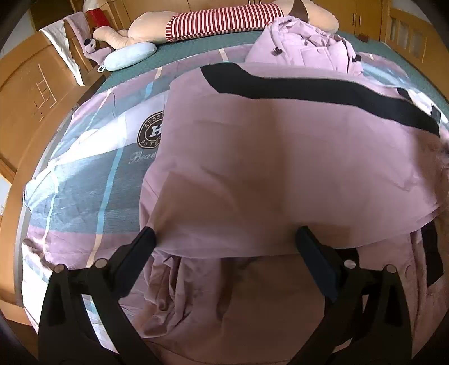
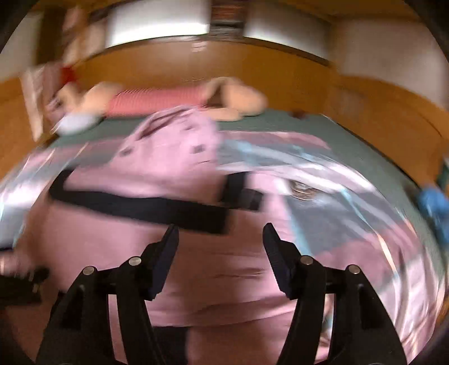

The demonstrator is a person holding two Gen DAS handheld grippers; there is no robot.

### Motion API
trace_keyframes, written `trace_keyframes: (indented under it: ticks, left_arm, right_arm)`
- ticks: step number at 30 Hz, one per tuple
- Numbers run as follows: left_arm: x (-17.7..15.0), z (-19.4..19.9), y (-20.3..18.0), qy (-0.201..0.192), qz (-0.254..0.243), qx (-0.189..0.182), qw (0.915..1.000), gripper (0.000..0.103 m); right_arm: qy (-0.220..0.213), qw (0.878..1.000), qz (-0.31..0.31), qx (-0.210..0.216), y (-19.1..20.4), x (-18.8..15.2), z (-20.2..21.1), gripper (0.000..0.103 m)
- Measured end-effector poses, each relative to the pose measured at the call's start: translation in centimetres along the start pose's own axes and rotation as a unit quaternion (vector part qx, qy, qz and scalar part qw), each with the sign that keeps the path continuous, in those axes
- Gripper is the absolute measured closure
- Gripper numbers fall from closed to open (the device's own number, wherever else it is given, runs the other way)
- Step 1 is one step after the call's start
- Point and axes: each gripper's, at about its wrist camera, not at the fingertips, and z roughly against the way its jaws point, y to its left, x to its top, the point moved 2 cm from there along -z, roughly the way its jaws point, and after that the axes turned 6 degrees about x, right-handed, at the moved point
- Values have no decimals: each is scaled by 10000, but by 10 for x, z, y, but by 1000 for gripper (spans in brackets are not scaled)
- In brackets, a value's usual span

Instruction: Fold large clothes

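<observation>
Pink cloth, a big garment with a black band across its far part, lies spread over the bed's patchwork quilt, one layer folded over another rumpled layer nearer the viewer. At its far end sits a bunched lilac jacket, touching the garment's edge. The left gripper hangs over the folded edge with its jaws spread wide, nothing pinched between them. The right gripper, seen through a blurred view, hovers above the same pink cloth just short of the black band, its jaws also apart and empty. Beyond, a plush toy in a red-striped top lies along the head of the bed, a pale blue pillow beside it.
</observation>
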Motion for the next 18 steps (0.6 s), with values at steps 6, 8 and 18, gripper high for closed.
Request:
trace_keyframes:
  ticks: [6,8,18]
  left_arm:
    - [8,20,6,-638,345,-188,9972,2]
    - [11,14,3,-611,275,-183,9976,2]
    - [6,-25,-10,37,37,-174,9998,2]
  right_arm:
    - [1176,9882,958,-217,43,-45,-57,40]
    - [1191,9874,1002,-284,43,-44,-55,40]
    - [852,9959,249,191,26,-35,-43,39]
